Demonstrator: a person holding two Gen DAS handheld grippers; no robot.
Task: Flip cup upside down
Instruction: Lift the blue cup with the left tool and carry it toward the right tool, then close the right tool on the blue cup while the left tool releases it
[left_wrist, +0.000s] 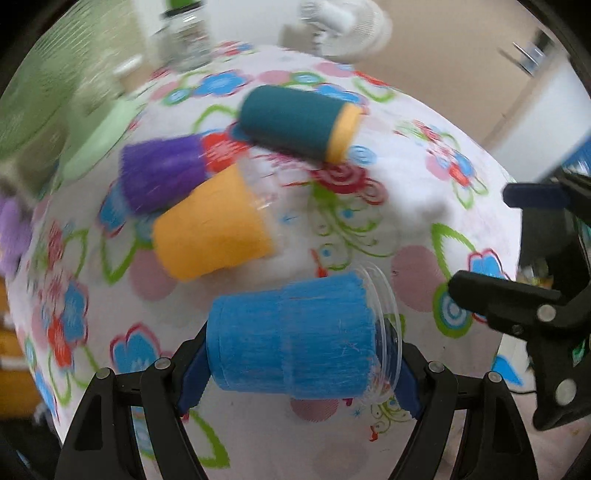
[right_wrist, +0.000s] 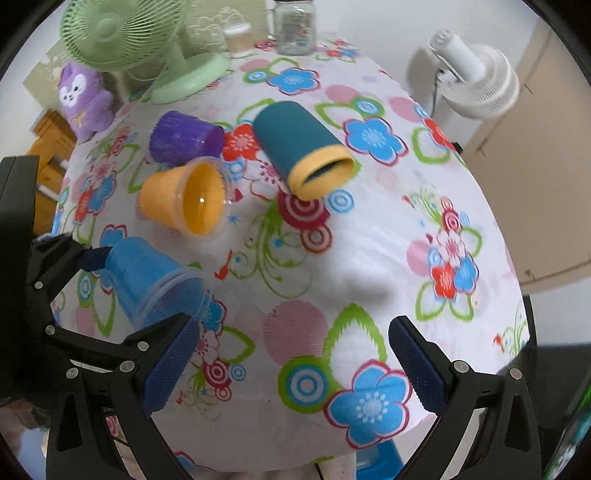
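Note:
My left gripper (left_wrist: 295, 373) is shut on a blue cup (left_wrist: 295, 339) and holds it on its side, with the clear rim to the right, just above the flowered tablecloth (left_wrist: 406, 192). The same blue cup (right_wrist: 147, 280) shows at the left of the right wrist view, tilted with its mouth down and to the right. My right gripper (right_wrist: 291, 365) is open and empty over the table's near edge; it also shows at the right edge of the left wrist view (left_wrist: 517, 258).
An orange cup (right_wrist: 184, 199), a purple cup (right_wrist: 181, 138) and a teal cup with a yellow rim (right_wrist: 299, 151) lie on their sides mid-table. A green fan (right_wrist: 122, 40), a glass jar (right_wrist: 295, 26) and a purple plush toy (right_wrist: 85, 99) stand at the back. A white fan (right_wrist: 476, 81) stands beyond the right edge.

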